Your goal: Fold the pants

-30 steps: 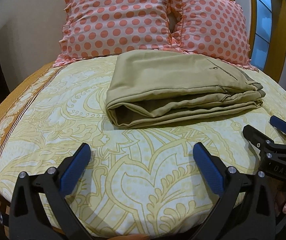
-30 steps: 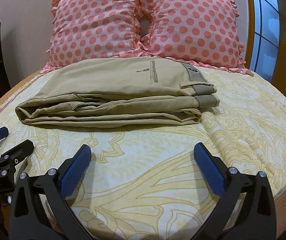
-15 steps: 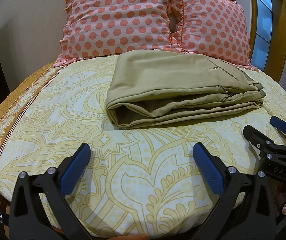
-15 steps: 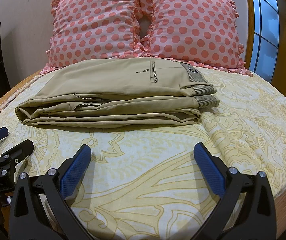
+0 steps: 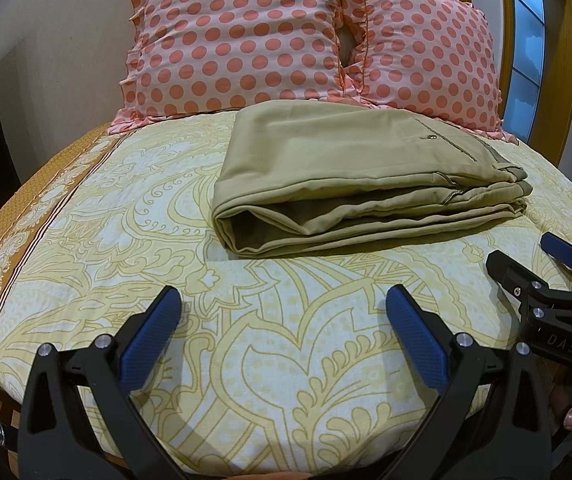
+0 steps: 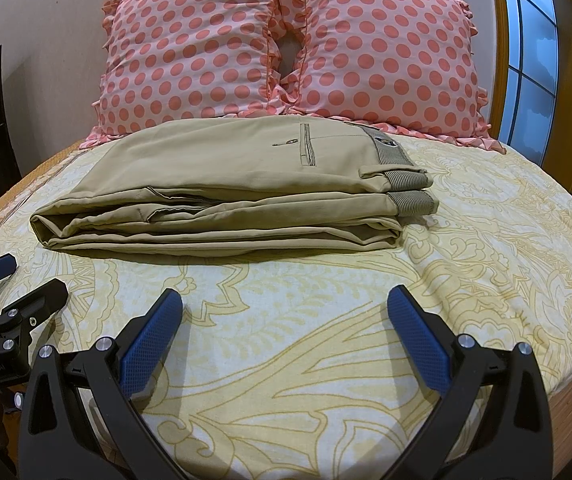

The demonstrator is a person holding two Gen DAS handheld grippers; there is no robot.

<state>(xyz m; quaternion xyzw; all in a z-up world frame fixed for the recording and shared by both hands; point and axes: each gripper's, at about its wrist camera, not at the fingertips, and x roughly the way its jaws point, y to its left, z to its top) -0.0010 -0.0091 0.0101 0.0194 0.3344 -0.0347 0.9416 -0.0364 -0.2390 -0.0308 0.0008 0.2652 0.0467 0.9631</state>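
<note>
The khaki pants (image 5: 350,176) lie folded in a flat stack of several layers in the middle of the bed, waistband to the right; they also show in the right wrist view (image 6: 229,192). My left gripper (image 5: 283,308) is open and empty, held over the sheet short of the pants' near edge. My right gripper (image 6: 285,308) is open and empty, likewise short of the pants. Each gripper shows in the other's view: the right gripper (image 5: 526,258) at the right edge, the left gripper (image 6: 25,280) at the left edge.
The bed has a yellow patterned sheet (image 5: 286,360) with an orange border (image 5: 25,208) on the left. Two pink polka-dot pillows (image 6: 189,52) (image 6: 386,52) lean on the wall behind the pants. A window (image 6: 530,60) is at the right.
</note>
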